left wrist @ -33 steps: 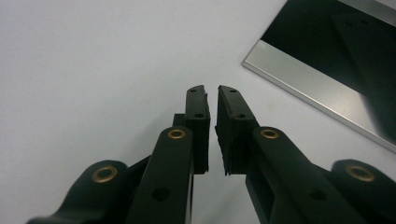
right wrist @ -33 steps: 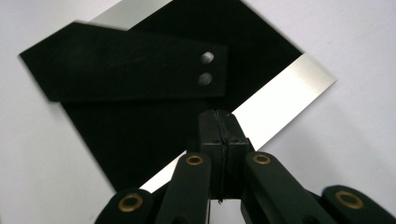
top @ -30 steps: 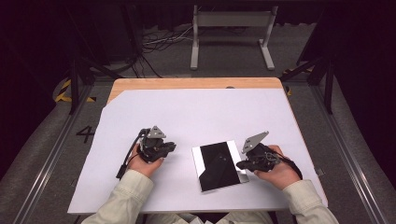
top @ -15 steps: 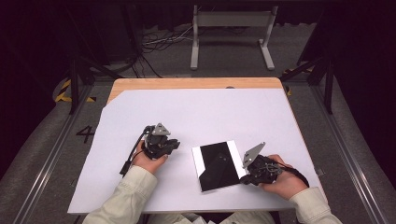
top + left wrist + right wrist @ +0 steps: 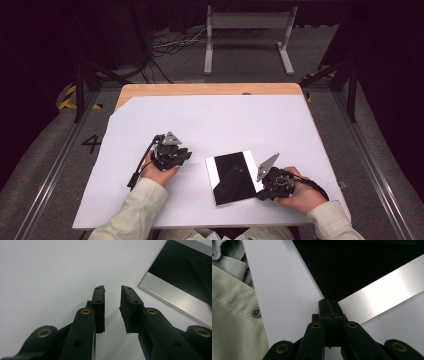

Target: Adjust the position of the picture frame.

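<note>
A glossy black plate with silver strips along two edges lies flat on the white sheet. My left gripper rests on the sheet to the plate's left and points at it. Its jaws stand apart with nothing between them and have just been opening; the plate lies ahead to their right. My right gripper is at the plate's near right corner. Its jaws are pressed together, tips at the corner where the black face meets the silver strip. I cannot tell whether they touch it.
A wooden table edge borders the sheet at the back. A grey metal stand and cables lie on the floor beyond. A pale sleeve is near my right gripper. Bare sheet stretches behind and to the left of both grippers.
My right hand has drawn back a little toward the near edge, to the plate's near right corner. The left hand has barely shifted. The plate has stayed in place.
</note>
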`<state>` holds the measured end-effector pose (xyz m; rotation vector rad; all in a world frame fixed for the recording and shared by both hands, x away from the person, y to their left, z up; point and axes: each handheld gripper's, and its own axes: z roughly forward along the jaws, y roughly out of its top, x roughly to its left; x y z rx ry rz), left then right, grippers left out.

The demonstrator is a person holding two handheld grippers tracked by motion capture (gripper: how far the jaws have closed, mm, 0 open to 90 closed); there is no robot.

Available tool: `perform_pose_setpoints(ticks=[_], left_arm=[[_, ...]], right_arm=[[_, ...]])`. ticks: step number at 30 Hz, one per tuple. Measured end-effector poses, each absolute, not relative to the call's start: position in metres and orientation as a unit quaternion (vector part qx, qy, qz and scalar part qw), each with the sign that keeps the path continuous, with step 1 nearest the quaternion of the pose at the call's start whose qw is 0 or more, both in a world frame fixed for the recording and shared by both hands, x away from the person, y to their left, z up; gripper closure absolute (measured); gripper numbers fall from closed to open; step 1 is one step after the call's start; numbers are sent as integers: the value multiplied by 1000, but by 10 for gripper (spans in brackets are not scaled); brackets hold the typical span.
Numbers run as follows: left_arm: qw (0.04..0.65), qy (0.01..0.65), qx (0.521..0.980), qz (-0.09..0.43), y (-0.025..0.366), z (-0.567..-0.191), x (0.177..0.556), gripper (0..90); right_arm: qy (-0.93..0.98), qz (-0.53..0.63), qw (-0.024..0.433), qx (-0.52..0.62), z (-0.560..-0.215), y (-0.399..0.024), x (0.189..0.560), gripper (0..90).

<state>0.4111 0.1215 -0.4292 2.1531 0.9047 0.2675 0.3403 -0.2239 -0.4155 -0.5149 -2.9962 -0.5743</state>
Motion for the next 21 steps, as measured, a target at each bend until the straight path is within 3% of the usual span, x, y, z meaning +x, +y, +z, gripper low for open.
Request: perform_pose_setpoints(ticks=[9,21], left_arm=[[384,363,842,110,126,-430,411,783],[382,382,834,115,130,-433,416,830]], right_arm=[[-966,-184,-15,-180,-415,-222,346,900],[-924,-243,-116,-270,-423,-223,370,900]])
